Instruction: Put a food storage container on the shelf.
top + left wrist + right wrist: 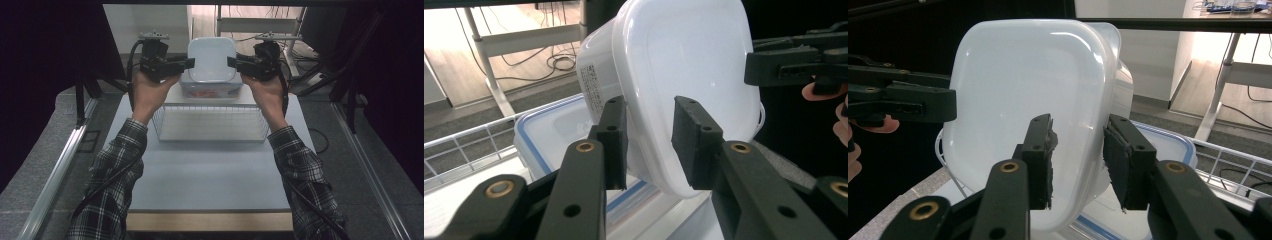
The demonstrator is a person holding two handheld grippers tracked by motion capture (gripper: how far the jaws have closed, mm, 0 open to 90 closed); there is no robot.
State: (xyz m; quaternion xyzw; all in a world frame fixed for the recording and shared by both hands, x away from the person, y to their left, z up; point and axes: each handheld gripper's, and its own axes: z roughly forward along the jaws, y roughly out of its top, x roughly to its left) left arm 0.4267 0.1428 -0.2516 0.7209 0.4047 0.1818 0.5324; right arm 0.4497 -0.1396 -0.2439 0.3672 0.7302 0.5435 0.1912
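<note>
I see both tongs, left [189, 63] and right [233, 61], jaws apart, flanking the white tub [211, 59] above the far lidded box [210, 90].

The white container [211, 59] hides most of the blue-rimmed box [210, 90] beneath it, whose red label print is too small to read from the high view. In the left gripper view, the small text on the white container's side is blurred. Whether either gripper's jaws touch the white container's rim cannot be told.
</note>
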